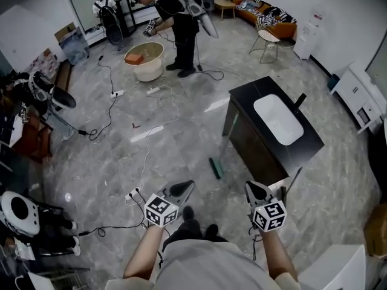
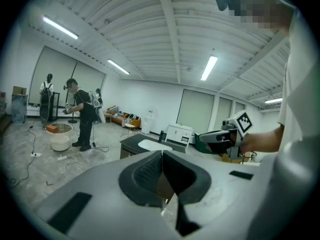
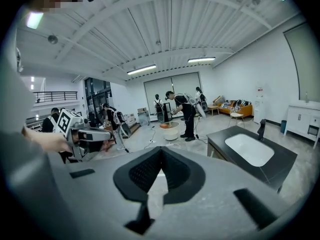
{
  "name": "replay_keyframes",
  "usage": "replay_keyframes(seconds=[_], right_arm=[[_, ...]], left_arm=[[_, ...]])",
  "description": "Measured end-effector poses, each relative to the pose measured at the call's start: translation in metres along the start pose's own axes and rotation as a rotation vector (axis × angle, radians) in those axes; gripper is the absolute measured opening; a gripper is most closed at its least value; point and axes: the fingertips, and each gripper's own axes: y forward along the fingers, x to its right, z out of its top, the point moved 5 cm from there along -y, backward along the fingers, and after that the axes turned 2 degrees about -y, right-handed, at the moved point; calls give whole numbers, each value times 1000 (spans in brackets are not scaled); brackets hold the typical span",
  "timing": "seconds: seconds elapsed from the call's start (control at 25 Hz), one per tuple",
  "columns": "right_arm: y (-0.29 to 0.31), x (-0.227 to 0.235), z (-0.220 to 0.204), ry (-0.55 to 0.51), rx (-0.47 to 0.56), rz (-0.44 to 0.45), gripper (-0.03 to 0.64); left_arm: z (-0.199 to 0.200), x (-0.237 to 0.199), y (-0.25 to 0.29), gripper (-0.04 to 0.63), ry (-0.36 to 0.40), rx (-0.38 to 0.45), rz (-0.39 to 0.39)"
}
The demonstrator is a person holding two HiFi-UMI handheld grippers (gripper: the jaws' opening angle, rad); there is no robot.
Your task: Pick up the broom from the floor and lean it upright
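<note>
Grey marble floor fills most of what I see from the head view. The biggest thing on it is a black cabinet at about my one o'clock, with a white basin set into its top. Far off at one o'clock an orange sofa stands against the wall. At eleven o'clock, well away from me, a person in dark clothes bends beside a cream tub. A white cable trails across the floor between that tub and me.

The broom is at my twelve o'clock. Its green head sits on the floor just beside the cabinet's near left corner, well apart from both tongs. I can't make out clearly how its handle runs.

Both tongs are held up in front of me, side by side. On the left gripper the dark pads meet at the tips with nothing between them. On the right gripper the pads also close together on nothing, and its own view looks past them at the basin.
</note>
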Motion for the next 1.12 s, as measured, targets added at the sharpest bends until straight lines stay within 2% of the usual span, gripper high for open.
replay_keyframes(seconds=[0.16,0.4,0.64,1.12], right_arm=[[2,-13,4,-45,4,-5,2],[13,-44,21,-98,42,-5,2],[25,-71,37,-102,99,-6,0],[21,-92,40,-85,110,-37,0]], left_arm=[[8,4,-14,9,22,7,-10],[11,-17,-36,9,16,14,-18],[16,-41,-56,10,22,23,-38],[18,-55,-72,11,32,10,-89]])
